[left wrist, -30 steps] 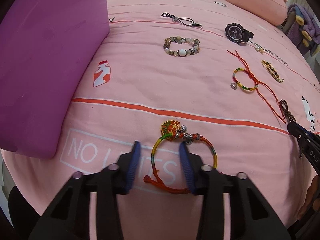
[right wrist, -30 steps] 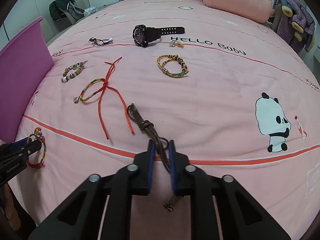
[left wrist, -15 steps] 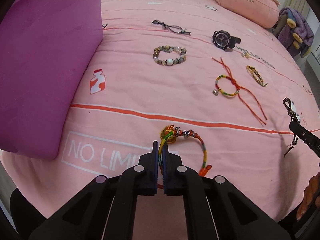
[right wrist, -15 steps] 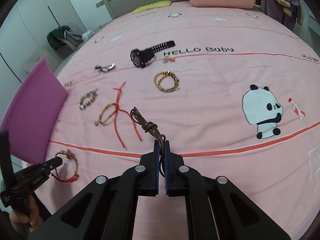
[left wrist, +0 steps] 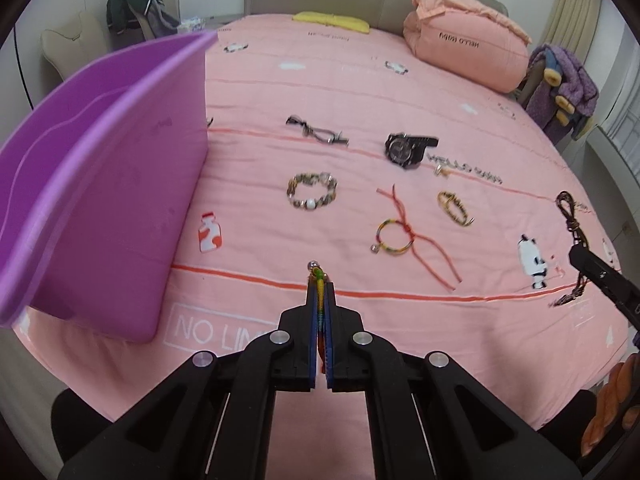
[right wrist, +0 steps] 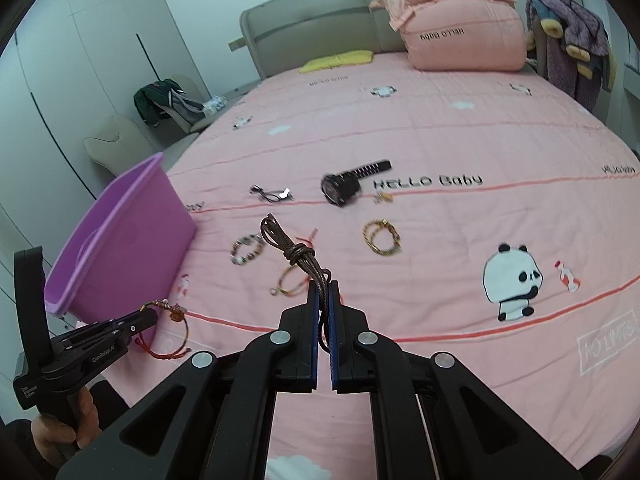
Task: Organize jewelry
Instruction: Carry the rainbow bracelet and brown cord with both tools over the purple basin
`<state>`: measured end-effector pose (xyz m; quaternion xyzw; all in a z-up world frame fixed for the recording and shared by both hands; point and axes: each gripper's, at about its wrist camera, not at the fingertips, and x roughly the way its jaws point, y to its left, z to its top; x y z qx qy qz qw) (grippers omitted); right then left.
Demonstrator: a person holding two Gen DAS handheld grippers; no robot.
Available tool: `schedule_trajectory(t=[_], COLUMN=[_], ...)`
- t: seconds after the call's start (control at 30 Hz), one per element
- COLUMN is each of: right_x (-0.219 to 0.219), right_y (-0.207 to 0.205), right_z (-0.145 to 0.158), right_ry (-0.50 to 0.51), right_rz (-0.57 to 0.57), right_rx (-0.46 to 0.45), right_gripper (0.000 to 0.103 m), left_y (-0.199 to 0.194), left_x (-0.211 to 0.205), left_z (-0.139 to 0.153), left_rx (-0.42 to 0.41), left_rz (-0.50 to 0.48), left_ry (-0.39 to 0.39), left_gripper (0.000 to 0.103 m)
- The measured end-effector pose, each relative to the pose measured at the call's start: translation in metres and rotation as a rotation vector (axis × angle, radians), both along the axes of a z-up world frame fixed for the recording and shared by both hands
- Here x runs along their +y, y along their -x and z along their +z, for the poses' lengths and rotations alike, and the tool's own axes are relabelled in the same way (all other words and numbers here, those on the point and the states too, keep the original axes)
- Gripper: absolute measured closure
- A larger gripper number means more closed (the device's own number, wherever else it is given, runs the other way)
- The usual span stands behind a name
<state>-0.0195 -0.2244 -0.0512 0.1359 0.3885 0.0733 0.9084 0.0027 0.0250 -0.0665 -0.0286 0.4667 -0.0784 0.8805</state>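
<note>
The rainbow cord bracelet [left wrist: 319,280] is clamped between the closed jaws of the left gripper [left wrist: 319,296], lifted clear of the pink bedspread [left wrist: 400,92], just right of the purple bin [left wrist: 100,208]. The brown braided cord [right wrist: 298,254] is pinched in the closed right gripper [right wrist: 324,300], farther right of the bin. A beaded bracelet [left wrist: 312,195], red-string bracelet [left wrist: 394,236] and black watch [left wrist: 404,149] lie on the bedspread, right of the bin.

L gripper [left wrist: 320,292] & R gripper [right wrist: 324,292] both clamped, angled down.
</note>
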Motion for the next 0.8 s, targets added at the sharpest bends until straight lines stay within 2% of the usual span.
schedule_trajectory(t=[0.23, 0.47, 0.63, 0.8], right_x=[0.032, 0.077, 0.124, 0.177], right_y=[0.004, -0.007, -0.022, -0.041], right_z=[0.032, 0.060, 0.081, 0.099], right_ry=[-0.020, -0.039, -0.031, -0.034], right_rz=[0.068, 0.154, 0.244, 0.342], right_rx=[-0.064, -0.115, -0.160, -0.197], right_gripper=[0.098, 0.098, 0.098, 0.098], left_y=[0.008, 0.008, -0.003, -0.014], left_x=[0.017, 0.053, 0.092, 0.138], left_z=[0.065, 0.110, 0.125, 0.128], left_rx=[-0.123, -0.222, -0.251, -0.257], left_rz=[0.004, 0.042, 0.104, 0.181], left_ry=[-0.008, -0.018, -0.026, -0.035], left_gripper=[0.100, 0.100, 0.100, 0.100])
